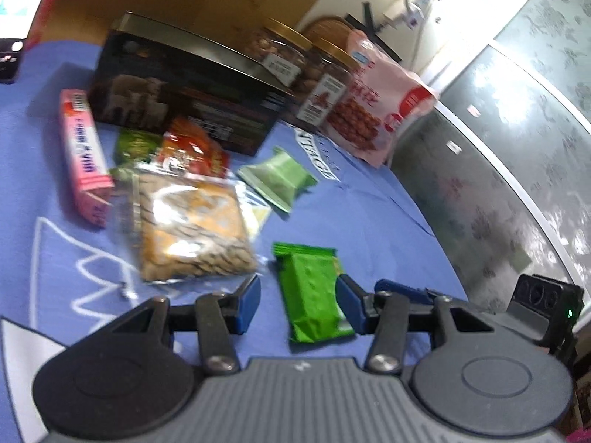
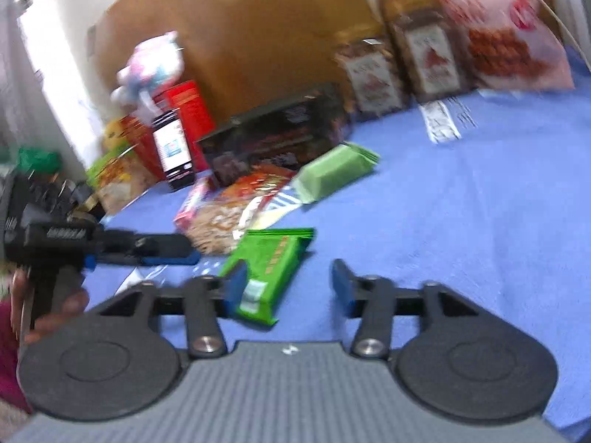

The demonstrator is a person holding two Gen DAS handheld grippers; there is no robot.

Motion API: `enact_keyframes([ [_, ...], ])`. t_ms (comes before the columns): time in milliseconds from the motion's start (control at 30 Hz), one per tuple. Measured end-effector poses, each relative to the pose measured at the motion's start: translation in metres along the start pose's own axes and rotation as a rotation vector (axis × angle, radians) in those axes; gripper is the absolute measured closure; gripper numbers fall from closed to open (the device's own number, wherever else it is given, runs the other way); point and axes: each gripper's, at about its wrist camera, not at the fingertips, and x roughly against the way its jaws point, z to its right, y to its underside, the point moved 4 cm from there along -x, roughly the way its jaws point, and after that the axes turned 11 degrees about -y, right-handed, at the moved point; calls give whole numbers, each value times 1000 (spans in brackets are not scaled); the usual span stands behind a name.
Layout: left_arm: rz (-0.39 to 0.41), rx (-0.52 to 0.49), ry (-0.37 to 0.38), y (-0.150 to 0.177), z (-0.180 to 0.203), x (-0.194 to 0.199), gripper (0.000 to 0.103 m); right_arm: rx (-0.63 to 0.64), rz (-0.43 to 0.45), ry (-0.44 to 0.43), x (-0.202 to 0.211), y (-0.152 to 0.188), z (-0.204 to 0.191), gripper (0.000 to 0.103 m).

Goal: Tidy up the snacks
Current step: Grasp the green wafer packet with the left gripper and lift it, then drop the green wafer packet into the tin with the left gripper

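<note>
A bright green snack packet [image 1: 314, 291] lies flat on the blue cloth [image 1: 369, 214]. My left gripper [image 1: 299, 302] is open around the packet: the right pad [image 1: 347, 304] is at its edge and the left pad [image 1: 249, 304] stands clear of it. In the right wrist view the same green packet [image 2: 269, 265] lies partly behind the left finger of my open right gripper [image 2: 288, 288], with nothing pressed between the pads. The left gripper [image 2: 155, 249], held by a hand [image 2: 55, 306], reaches in from the left.
A clear bag of biscuits [image 1: 192, 229], a pink box [image 1: 85, 155], a red packet [image 1: 192, 147] and a pale green packet [image 1: 277, 181] lie ahead. Behind stand a dark tin box [image 1: 184, 99], two jars [image 1: 325, 88] and a pink bag [image 1: 376, 110]. Red boxes [image 2: 184, 110] stand far left.
</note>
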Motion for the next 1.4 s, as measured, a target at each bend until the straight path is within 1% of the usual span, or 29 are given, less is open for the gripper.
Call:
enact_keyframes([
  [33, -6, -7, 7, 1, 4, -1, 57, 42, -13, -3, -3, 3, -6, 30],
  [67, -13, -13, 13, 2, 7, -3, 53, 74, -26, -1, -7, 5, -10, 28],
  [167, -31, -31, 20, 4, 16, -8, 52, 126, -72, 36, -20, 10, -12, 28],
  [233, -42, -48, 27, 6, 22, -10, 52, 133, -82, 55, -24, 11, -7, 28],
  [400, -61, -67, 15, 8, 28, -20, 52, 122, -72, 52, -25, 10, -1, 28],
  [467, -74, -62, -15, 8, 24, -26, 53, 119, -70, 53, -25, 11, -2, 28],
  [533, -70, -41, -15, 5, 16, -26, 54, 127, -68, 59, -25, 12, -3, 28],
  [633, -46, -8, -61, -2, 4, -21, 53, 138, -64, 66, -24, 13, -6, 28],
  [700, -37, 10, -61, -7, 1, -15, 52, 143, -62, 60, -24, 13, -6, 28],
  [733, -34, 12, -49, -8, 1, -13, 52, 146, -62, 54, -25, 13, -7, 28],
  [833, -41, -29, -11, -7, 14, -12, 51, 163, -73, 41, -30, 14, -13, 28],
  [933, -87, -70, -5, -1, 28, -27, 51, 218, -97, 64, -39, 19, -21, 28],
  [967, -105, -75, -13, 1, 29, -34, 53, 236, -106, 66, -41, 20, -23, 28],
  [1000, -96, -81, -5, 3, 31, -36, 53, 260, -113, 68, -42, 21, -26, 30],
  [1067, -88, -99, -14, 3, 35, -39, 53, 297, -117, 95, -43, 24, -30, 36],
  [1100, -88, -101, -18, 2, 36, -39, 53, 302, -112, 106, -43, 23, -30, 38],
  [1133, -88, -97, -22, 1, 35, -39, 53, 296, -105, 115, -42, 22, -29, 45],
  [1167, -82, -93, -28, 0, 33, -37, 53, 279, -100, 104, -42, 19, -27, 48],
  [1233, -70, -80, -27, -7, 30, -33, 53, 265, -65, 89, -42, 11, -28, 48],
  [1267, -54, -77, -26, -12, 29, -30, 53, 278, -44, 91, -42, 6, -31, 48],
  [1333, -15, -77, -28, -26, 28, -22, 52, 341, 6, 103, -46, -10, -39, 48],
  [1400, 48, -90, -39, -48, 29, -12, 53, 396, 51, 114, -54, -29, -45, 48],
])
